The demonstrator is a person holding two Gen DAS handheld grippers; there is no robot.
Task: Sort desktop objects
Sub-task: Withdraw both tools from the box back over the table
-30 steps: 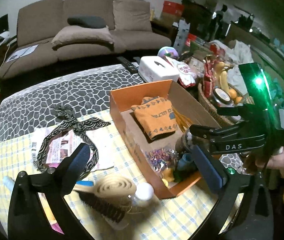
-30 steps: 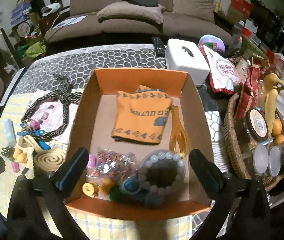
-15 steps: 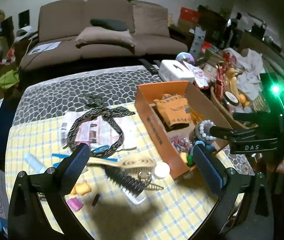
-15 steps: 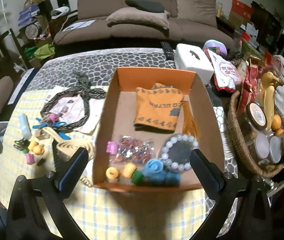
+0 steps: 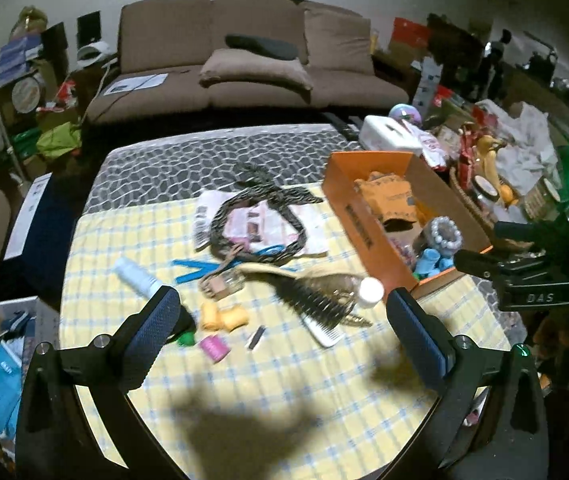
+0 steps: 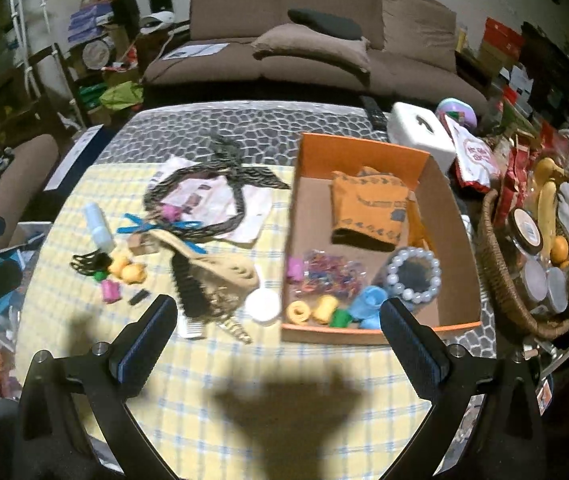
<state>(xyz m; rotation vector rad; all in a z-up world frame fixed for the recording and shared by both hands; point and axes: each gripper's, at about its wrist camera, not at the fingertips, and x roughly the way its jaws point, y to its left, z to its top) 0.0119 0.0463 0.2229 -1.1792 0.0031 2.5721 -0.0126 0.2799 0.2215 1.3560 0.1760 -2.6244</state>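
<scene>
The worktop (image 6: 244, 380) is covered by matt checked cloth. The orange box (image 6: 364, 152) is seen to be matt cardboard. Glossy pearl-like beads are shown on the bracelet (image 6: 414, 276); the basket (image 6: 496, 280) is woven wicker.

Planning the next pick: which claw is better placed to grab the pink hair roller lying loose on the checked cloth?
Left, probably. The left claw is open, with the pink hair roller just ahead; the right claw, also open, faces the orange cardboard box.

- An orange cardboard box (image 6: 364, 148) sits on the worktop (image 6: 284, 376), right of the striped fabric headband (image 6: 204, 188).
- A pearl bead bracelet (image 6: 414, 276) lies inside the box.
- A woven wicker basket (image 6: 496, 280) stands right of the box.
</scene>
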